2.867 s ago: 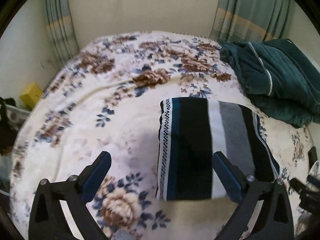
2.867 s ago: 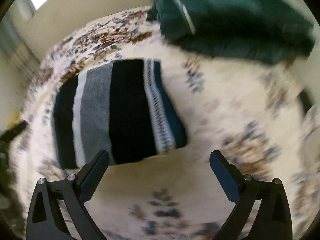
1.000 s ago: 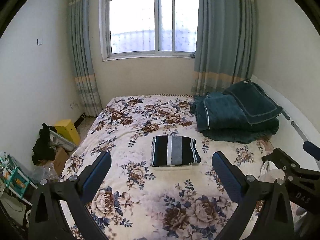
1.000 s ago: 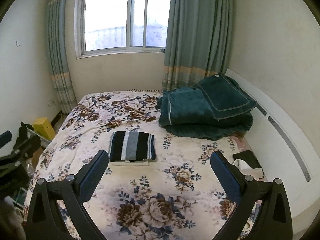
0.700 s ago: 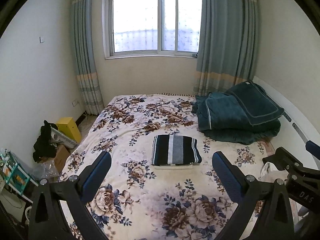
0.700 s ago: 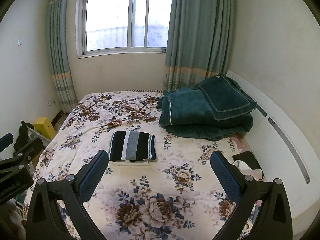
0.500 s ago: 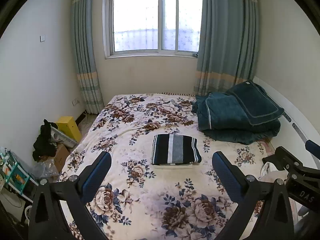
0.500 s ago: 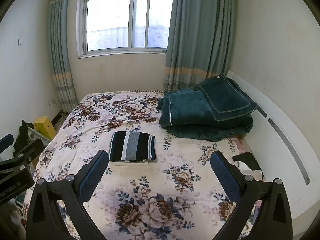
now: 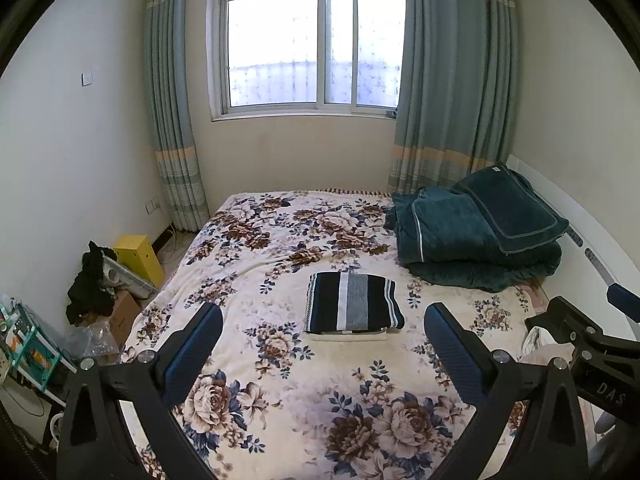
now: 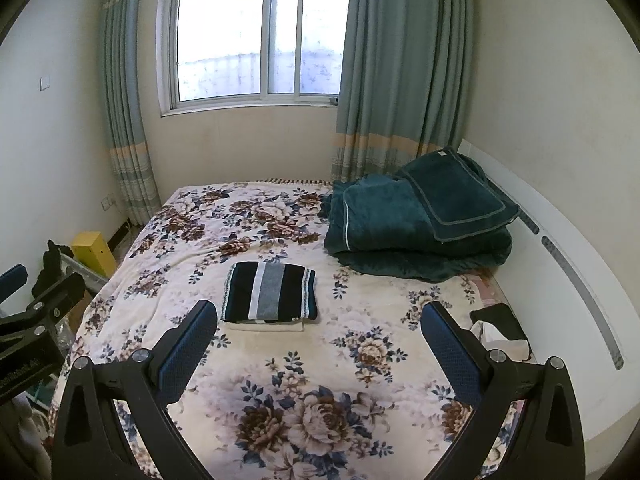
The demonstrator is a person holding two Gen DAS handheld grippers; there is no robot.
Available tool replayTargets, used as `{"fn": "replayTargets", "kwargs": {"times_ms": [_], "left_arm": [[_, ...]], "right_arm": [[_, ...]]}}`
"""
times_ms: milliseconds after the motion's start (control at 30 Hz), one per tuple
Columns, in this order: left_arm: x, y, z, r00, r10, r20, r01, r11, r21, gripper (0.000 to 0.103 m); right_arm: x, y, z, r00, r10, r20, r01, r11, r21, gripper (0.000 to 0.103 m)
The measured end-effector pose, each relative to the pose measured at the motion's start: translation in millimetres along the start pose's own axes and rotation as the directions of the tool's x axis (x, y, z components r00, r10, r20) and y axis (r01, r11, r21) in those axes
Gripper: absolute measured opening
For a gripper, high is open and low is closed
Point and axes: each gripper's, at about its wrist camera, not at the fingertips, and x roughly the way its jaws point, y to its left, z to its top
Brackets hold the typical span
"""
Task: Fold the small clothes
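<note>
Floral bed (image 9: 280,400) fills view below window (image 9: 312,40). Teal quilt pile (image 9: 476,236) sits at bed's right side, by curtain. Striped folded garment (image 9: 352,306) lies flat mid-bed, on top of white folded piece (image 9: 344,337), well apart from quilt pile. Your left gripper (image 9: 323,330) is spread wide, holding nothing, raised over bed's near end, garment ahead between its fingers. Your right gripper (image 10: 318,326) is likewise released, empty, garment ahead toward its left finger (image 10: 188,350).
</note>
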Motion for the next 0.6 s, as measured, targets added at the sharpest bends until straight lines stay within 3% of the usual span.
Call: {"fn": "replayTargets", "kwargs": {"times_ms": [600], "left_arm": [[-1.8, -7.1, 3.9, 1.000, -0.015, 0.011, 0.015, 1.000, 0.013, 0.103]], "right_arm": [[3.0, -3.4, 1.8, 1.000, 0.009, 0.002, -0.009, 1.000, -0.004, 0.103]]}}
